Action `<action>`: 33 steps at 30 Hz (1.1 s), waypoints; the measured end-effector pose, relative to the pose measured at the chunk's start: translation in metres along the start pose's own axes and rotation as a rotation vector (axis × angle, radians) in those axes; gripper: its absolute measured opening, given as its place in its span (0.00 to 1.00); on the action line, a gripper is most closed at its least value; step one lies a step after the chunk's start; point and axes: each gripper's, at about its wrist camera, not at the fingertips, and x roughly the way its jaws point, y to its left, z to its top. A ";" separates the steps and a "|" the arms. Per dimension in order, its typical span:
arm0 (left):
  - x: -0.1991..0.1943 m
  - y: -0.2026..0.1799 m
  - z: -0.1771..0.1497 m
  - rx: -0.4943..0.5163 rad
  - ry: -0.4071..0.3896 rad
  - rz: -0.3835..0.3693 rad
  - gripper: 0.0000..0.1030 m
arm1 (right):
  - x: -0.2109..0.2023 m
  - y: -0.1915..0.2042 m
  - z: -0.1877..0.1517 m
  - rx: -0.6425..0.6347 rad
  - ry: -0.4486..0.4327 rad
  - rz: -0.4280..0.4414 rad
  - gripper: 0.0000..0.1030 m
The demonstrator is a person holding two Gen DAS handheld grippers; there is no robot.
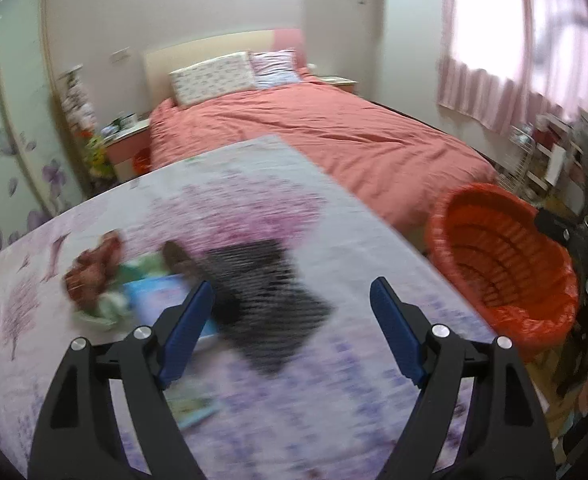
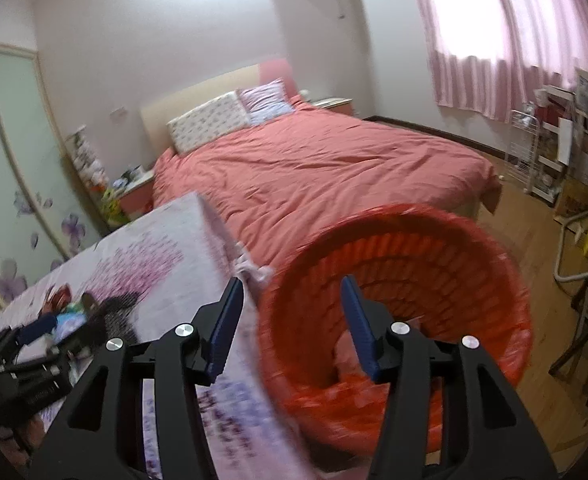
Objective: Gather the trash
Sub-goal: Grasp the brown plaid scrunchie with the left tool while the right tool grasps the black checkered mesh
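1. trash (image 1: 93, 280): blurred pile on the table (image 1: 334, 420), at about 10 o'clock from the left gripper (image 1: 294, 320); reddish-brown crumpled wrapper, pale green scrap, blue flat packet (image 1: 157, 300) and a dark striped piece (image 1: 269, 300) just beside one another.
2. likely light, soft and crinkly; wrappers probably slippery and apt to spring out of a shallow pinch. best taken at a bunched fold, not at a flat face; flat blue packet probably better taken by a free edge.
3. left gripper: fingers well apart, nothing between them, over the dark striped piece, apart from it as far as the blur allows.
4. right gripper (image 2: 289, 328): fingers apart, empty, aimed over the mouth of the bin (image 2: 494, 280).
5. bin: red liner over a slatted basket, on the floor at 3 o'clock from the table, just beside its edge; something pale inside at the bottom, too blurred to name.
6. table: floral lilac cloth, smooth looking, so flat scraps may slide when nudged.
7. room: bed (image 2: 334, 176) with a salmon cover at 12 o'clock, pink curtain (image 2: 514, 40) at 2 o'clock, wardrobe (image 2: 9, 152) at 9 o'clock, wooden floor (image 2: 534, 220).
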 end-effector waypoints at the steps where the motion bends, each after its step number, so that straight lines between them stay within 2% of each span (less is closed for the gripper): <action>1: -0.002 0.012 -0.003 -0.016 0.000 0.011 0.77 | 0.002 0.008 -0.002 -0.013 0.010 0.009 0.51; 8: -0.009 0.111 -0.011 -0.144 0.002 0.141 0.77 | 0.013 0.068 -0.022 -0.129 0.061 0.050 0.51; 11: 0.000 0.153 -0.012 -0.218 0.015 0.188 0.77 | 0.020 0.085 -0.030 -0.168 0.084 0.076 0.51; 14: 0.014 0.173 -0.011 -0.260 0.036 0.186 0.75 | 0.028 0.102 -0.036 -0.190 0.110 0.097 0.51; 19: 0.032 0.172 -0.006 -0.225 0.045 0.186 0.68 | 0.040 0.117 -0.041 -0.208 0.145 0.114 0.51; 22: 0.043 0.171 -0.002 -0.212 0.052 0.188 0.58 | 0.042 0.122 -0.044 -0.216 0.151 0.116 0.51; 24: 0.054 0.169 0.001 -0.194 0.078 0.198 0.46 | 0.043 0.125 -0.045 -0.219 0.156 0.119 0.51; 28: 0.063 0.167 0.001 -0.172 0.095 0.191 0.29 | 0.045 0.131 -0.048 -0.224 0.162 0.120 0.51; 30: 0.063 0.169 0.001 -0.182 0.091 0.183 0.14 | 0.045 0.131 -0.049 -0.223 0.167 0.121 0.51; 33: 0.057 0.176 0.001 -0.210 0.077 0.175 0.13 | 0.046 0.132 -0.051 -0.212 0.178 0.130 0.51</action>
